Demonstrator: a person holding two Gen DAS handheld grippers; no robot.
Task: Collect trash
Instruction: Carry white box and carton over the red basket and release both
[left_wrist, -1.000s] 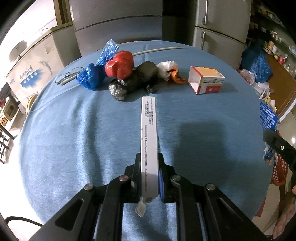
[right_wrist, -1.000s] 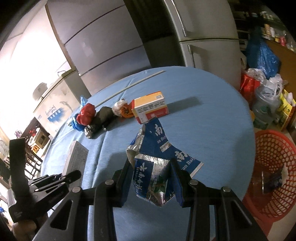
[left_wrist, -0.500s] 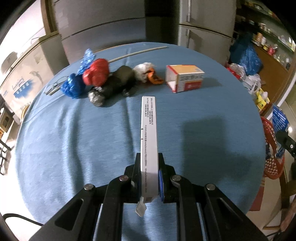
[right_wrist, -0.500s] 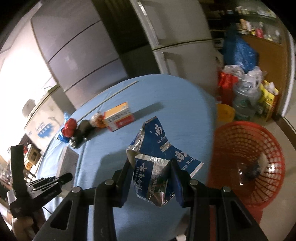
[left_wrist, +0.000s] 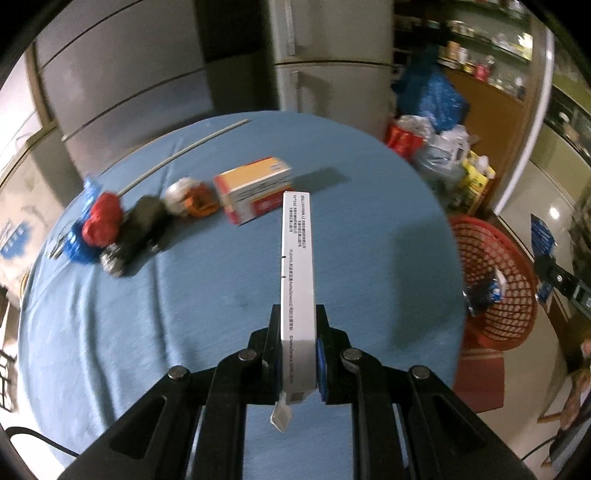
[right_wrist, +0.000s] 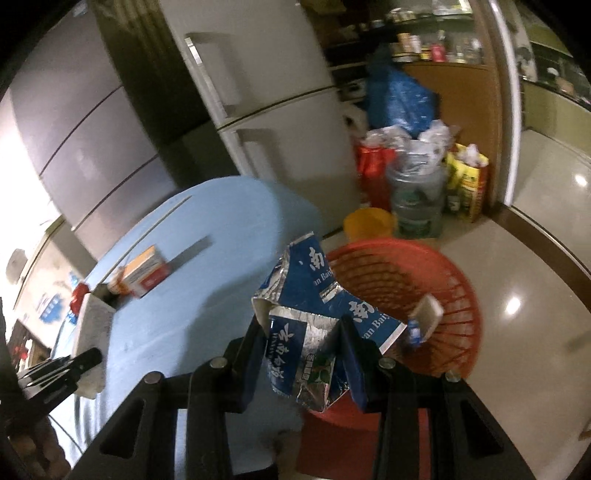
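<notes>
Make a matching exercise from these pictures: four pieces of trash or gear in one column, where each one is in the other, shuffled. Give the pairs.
Things
1. flat white box
2. crushed blue carton
3. orange and white box
4. red basket

Places
A. lying on the blue table
B. clamped in the left gripper
C. standing on the floor beside the table
D. clamped in the right gripper

Pairs: 1-B, 2-D, 3-A, 4-C

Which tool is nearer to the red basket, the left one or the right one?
Right. The right tool is beside the red basket; the left tool is over the table.
</notes>
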